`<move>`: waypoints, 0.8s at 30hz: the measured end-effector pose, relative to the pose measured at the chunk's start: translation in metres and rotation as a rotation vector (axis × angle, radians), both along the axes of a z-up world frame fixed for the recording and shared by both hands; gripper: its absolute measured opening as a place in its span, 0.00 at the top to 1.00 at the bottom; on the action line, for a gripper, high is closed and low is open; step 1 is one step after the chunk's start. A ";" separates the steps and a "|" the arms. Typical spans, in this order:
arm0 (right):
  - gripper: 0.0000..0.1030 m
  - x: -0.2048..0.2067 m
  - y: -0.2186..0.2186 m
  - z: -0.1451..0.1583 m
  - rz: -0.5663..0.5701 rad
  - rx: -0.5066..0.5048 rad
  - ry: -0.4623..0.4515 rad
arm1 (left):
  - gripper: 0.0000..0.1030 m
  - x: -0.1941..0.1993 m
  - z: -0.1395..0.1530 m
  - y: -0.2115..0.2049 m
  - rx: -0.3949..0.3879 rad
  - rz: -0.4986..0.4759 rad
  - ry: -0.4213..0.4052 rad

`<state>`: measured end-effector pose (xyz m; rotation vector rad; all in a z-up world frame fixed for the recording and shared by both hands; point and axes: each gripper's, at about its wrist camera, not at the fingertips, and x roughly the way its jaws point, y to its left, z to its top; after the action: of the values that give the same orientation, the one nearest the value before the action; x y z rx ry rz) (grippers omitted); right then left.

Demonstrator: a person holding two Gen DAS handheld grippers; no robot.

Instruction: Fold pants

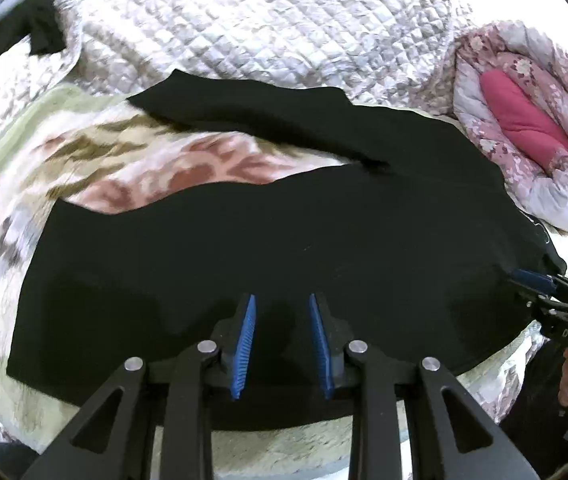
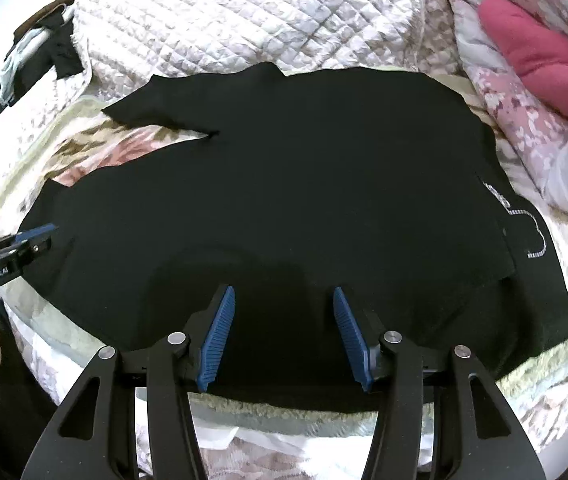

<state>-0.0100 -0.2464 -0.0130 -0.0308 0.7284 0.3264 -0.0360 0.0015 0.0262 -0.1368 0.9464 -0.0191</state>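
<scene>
Your soft black cloth pants [image 2: 292, 184] lie spread out flat on the fuzzy flower-pattern blanket [image 1: 96, 168] on top of the bed. The two legs point to the left and sit apart, with a strip of blanket showing between them. The waist end is on the right, where a little line of white stitching [image 2: 532, 236] shows. So no fold looks made yet. The pants are laid out and ready, and all of the folding is left to do.

Your left gripper [image 1: 282, 344] hangs over the near leg with its blue pads a little apart. Nothing is between them, so it holds nothing. Your right gripper [image 2: 282, 336] hangs over the near edge by the waist. Its jaws stand wider apart and are empty too.

I think the first fold would bring one leg over onto the other, so you would need to grab an edge of the cloth first. After that the long shape needs folding shorter. The puffy pink flowered quilt [image 1: 532, 132] sits close by the waist end, just beside the pants.
</scene>
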 end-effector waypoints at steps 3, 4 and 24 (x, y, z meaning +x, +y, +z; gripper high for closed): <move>0.50 0.011 0.002 -0.008 -0.001 -0.019 0.035 | 0.66 0.007 -0.002 -0.005 0.008 -0.016 0.002; 0.49 0.012 0.002 -0.008 -0.003 -0.022 0.028 | 0.64 0.009 -0.005 -0.006 0.009 -0.023 0.007; 0.33 0.152 0.003 0.082 0.140 -0.060 -0.071 | 0.49 0.144 0.032 0.033 0.053 -0.085 -0.073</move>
<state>0.1425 -0.2437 0.0685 -0.1505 0.6666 0.4349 0.1082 0.0342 0.0581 -0.0467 0.8784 -0.0774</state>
